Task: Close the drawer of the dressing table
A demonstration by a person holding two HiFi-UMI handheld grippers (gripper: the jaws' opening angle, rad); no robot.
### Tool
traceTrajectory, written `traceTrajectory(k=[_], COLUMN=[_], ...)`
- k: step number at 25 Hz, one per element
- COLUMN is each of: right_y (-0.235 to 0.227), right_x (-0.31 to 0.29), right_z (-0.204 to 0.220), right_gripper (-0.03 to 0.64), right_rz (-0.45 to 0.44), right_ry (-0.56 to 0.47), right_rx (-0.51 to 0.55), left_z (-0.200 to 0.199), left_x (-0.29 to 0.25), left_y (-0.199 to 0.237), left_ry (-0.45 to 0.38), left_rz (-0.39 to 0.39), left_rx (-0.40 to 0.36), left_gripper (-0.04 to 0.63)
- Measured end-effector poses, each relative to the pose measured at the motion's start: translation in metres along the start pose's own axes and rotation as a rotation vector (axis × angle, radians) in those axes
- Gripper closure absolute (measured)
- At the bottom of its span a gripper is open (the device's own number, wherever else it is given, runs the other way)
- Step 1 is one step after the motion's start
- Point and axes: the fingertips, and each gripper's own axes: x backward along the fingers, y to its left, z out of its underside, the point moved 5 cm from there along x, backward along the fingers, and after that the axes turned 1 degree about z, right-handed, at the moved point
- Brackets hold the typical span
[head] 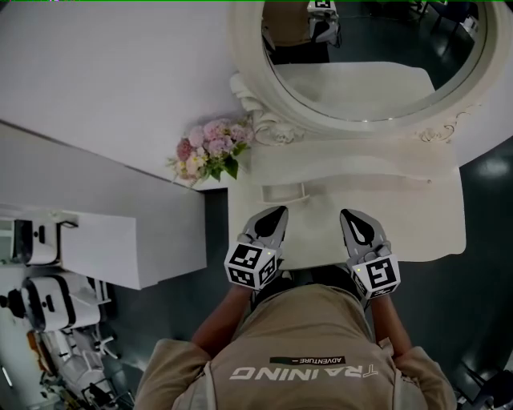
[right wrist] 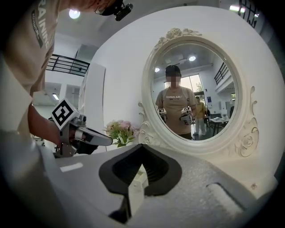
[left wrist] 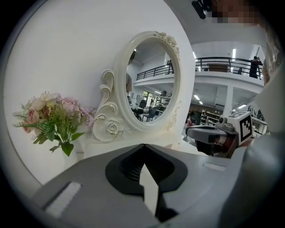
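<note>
The approach is only starting: the left gripper (head: 275, 215) and right gripper (head: 352, 218) are hovering over the table (head: 417, 220) front, jaws together and empty. The small drawer (head: 284, 192) is sticking out just ahead, apparently needing a forward push.

Large lab-type hall was indicated by railed mezzanine (left wrist: 222, 64), ceiling lights (right wrist: 74, 13) & white machines (head: 48, 308).

Dressing table (head: 417, 216): smooth matt cream, painted look; mirror (head: 369, 48) glass glossy; frame (head: 264, 128) carved relief, same cream, slight sheen; left gripper (head: 272, 218), right gripper (head: 353, 218): matt grey plastic shells, black ribbed pads (left wrist: 127, 164); flowers (head: 210, 150) look fabric; shirt (head: 304, 336) matt cloth; floor (head: 481, 280) dark, semi-gloss
</note>
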Motion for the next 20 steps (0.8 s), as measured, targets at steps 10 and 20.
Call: traceTrajectory(k=[10,20], right_y=[-0.023,-0.022], right_x=[-0.025,-0.042], right_z=[0.002,0.009], right_gripper=[0.615,0.615], right_rz=[-0.126,-0.125], right_ry=[0.014,0.056], right_rx=[0.024,0.009], left_z=[0.016,0.045], left_x=[-0.02,-0.029], left_y=[0.008,0.027], left_ry=[0.055,0.14], left_rz=[-0.122,-0.15], left_rx=[0.043,0.077], left_gripper=[0.578,0.578])
